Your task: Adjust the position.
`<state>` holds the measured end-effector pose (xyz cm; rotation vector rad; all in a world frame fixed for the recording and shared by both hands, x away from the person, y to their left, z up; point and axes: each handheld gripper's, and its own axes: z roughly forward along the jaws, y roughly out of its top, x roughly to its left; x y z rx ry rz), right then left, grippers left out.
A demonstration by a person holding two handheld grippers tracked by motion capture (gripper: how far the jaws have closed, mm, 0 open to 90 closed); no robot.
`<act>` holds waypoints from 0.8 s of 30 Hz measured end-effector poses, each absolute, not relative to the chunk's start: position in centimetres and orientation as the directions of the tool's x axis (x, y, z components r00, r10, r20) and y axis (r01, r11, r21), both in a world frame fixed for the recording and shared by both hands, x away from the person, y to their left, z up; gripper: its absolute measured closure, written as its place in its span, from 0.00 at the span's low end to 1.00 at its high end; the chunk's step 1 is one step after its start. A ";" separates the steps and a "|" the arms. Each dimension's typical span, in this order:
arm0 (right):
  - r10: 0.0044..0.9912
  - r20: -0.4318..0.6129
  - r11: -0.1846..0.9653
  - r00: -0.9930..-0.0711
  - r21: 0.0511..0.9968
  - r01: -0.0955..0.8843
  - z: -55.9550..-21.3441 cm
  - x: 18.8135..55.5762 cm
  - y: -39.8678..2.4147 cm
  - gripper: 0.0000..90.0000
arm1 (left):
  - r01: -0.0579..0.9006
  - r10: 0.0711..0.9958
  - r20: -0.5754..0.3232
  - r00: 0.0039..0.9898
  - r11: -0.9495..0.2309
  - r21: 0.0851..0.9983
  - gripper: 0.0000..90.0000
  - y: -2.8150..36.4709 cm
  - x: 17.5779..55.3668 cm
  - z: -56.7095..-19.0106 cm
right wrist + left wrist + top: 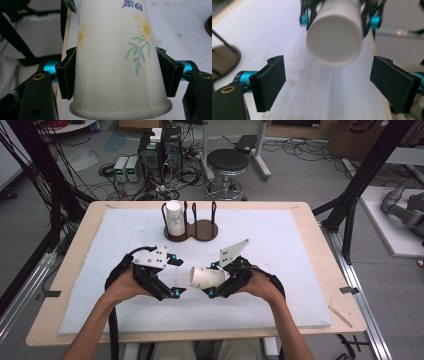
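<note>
Open mat [280,285] all round; cup holder [191,230] blocks the far centre.

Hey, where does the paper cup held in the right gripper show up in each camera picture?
High view: paper cup low centre, lying sideways.
Left gripper view: top centre, its base facing the camera.
Right gripper view: centre, between the pads.
Shared landmark: the white mat.

I see a wooden desk [310,217] topped with a white foam mat [280,250]. Behind it, grey floor [300,170], a black round stool [227,162], computer towers [160,150], tangled cables [125,185], black frame struts [370,165].
</note>
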<state>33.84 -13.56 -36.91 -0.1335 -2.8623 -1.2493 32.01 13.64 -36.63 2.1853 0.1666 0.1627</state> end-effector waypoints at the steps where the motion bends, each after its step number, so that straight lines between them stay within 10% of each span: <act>1: 0.074 0.047 0.698 -0.996 0.711 0.085 -36.8 33.8 -13.4 0.33 | 0.067 0.182 0.054 0.982 -0.599 0.798 0.15 13.4 32.1 -36.8; 24: 0.048 -0.006 0.846 -0.999 0.533 0.038 -35.9 33.7 -11.5 0.33 | 0.096 0.128 0.010 0.992 -0.790 0.606 0.15 11.0 33.0 -36.5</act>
